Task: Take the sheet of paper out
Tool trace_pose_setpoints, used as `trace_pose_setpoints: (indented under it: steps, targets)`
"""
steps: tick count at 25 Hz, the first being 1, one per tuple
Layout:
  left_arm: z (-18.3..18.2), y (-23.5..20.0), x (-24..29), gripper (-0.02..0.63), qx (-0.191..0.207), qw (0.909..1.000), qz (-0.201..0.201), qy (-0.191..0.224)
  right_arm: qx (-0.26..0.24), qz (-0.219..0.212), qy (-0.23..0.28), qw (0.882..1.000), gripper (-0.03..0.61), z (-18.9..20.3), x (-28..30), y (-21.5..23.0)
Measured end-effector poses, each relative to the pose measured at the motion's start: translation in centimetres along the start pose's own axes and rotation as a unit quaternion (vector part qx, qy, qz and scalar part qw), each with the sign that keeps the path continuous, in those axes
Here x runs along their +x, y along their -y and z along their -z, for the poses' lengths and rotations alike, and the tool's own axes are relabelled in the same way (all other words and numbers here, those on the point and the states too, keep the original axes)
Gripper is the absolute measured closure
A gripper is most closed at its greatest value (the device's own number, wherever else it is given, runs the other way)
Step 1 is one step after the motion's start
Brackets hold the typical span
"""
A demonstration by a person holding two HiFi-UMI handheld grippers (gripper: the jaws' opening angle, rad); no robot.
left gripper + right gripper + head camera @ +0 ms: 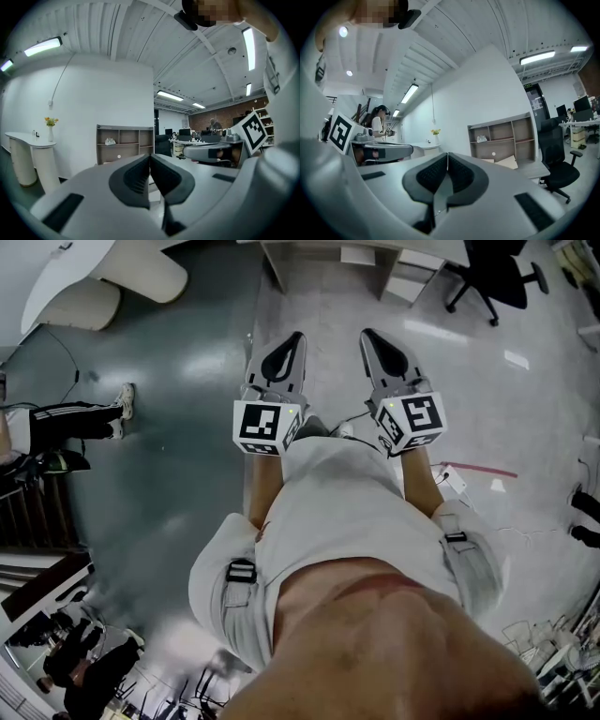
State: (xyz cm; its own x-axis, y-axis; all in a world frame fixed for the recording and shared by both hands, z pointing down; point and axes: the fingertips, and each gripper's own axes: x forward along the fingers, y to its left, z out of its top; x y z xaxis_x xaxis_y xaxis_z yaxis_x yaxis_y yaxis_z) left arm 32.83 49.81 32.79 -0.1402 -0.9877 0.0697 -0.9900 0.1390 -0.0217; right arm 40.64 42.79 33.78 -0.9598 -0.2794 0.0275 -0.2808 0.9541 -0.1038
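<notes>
Since the left claw (292, 345) and right claw (373, 341) are both closed on nothing, level above the floor (178, 484), and no sheet of paper shows anywhere, locate it first, then open one claw.

The left gripper (150, 158) and right gripper (447, 155) have smooth, matt grey plastic shells, and their pads (136, 177) are black, rubbery-looking and finely ribbed. The floor (169, 484) is hard and glossy, mirroring the ceiling lights, while the person's pale shorts (328, 512) are soft matt cloth with black plastic buckles (241, 571). An open shelf unit (124, 143) looks like matt brown wood.
</notes>
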Motion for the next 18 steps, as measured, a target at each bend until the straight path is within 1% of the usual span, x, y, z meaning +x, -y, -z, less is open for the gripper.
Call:
trace_pose_setpoints:
  steps: [9,18]
  targets:
    - [-0.5,-2.0,2.5,0.591,0.002,1.0000,-0.005,0.000,0.000,0.003,-0.013,1.000,0.557,0.1,2.2,1.6]
    - [-0.1,-6.5,6.0,0.591,-0.006,0.9999,0.012,0.004,-0.015,0.020,-0.020,0.999,0.557,-0.2,7.3,2.5]
